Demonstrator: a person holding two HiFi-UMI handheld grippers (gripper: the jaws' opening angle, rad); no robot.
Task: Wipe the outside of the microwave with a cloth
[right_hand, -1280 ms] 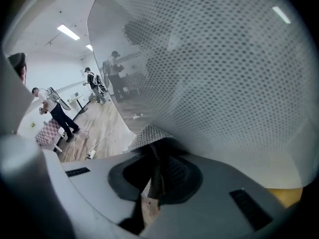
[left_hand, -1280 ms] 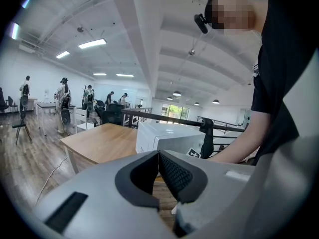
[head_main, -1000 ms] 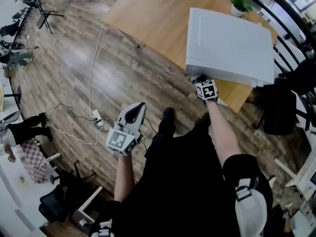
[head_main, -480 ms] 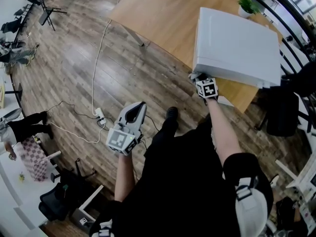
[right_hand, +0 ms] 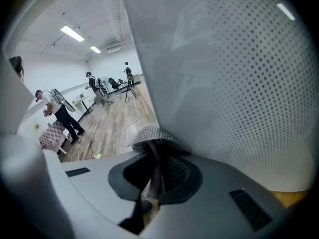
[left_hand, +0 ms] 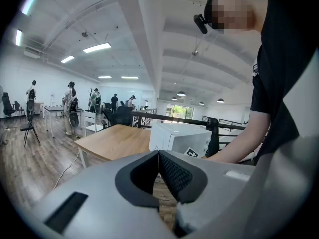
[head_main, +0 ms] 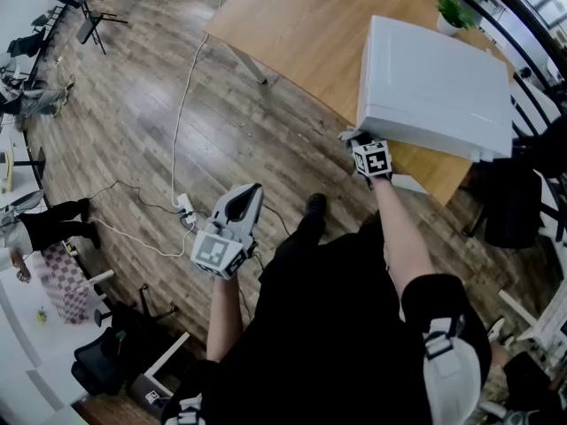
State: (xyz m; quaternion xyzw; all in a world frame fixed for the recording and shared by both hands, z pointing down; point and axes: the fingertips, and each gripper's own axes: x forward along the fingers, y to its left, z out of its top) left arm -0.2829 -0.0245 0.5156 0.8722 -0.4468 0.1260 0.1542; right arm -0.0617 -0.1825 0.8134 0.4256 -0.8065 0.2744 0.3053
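Observation:
The white microwave (head_main: 434,87) stands on the wooden table (head_main: 301,25) near its right corner. My right gripper (head_main: 354,138) is shut on a grey cloth (right_hand: 152,136), pressed against the microwave's near side wall (right_hand: 239,83), which is perforated with small holes. The cloth (head_main: 353,135) shows just beyond the marker cube. My left gripper (head_main: 246,197) hangs over the wooden floor, away from the table, jaws shut with nothing between them (left_hand: 158,171). The microwave (left_hand: 177,136) also shows far off in the left gripper view.
A white cable (head_main: 182,104) runs across the floor to a power strip (head_main: 188,211). A potted plant (head_main: 456,11) sits behind the microwave. A black railing (head_main: 523,25) and a dark chair (head_main: 509,202) stand at the right. People (right_hand: 62,111) stand far off.
The right gripper with the cloth has stayed against the microwave's near side, shifting slightly along it as the view drifted. The left gripper has held its place.

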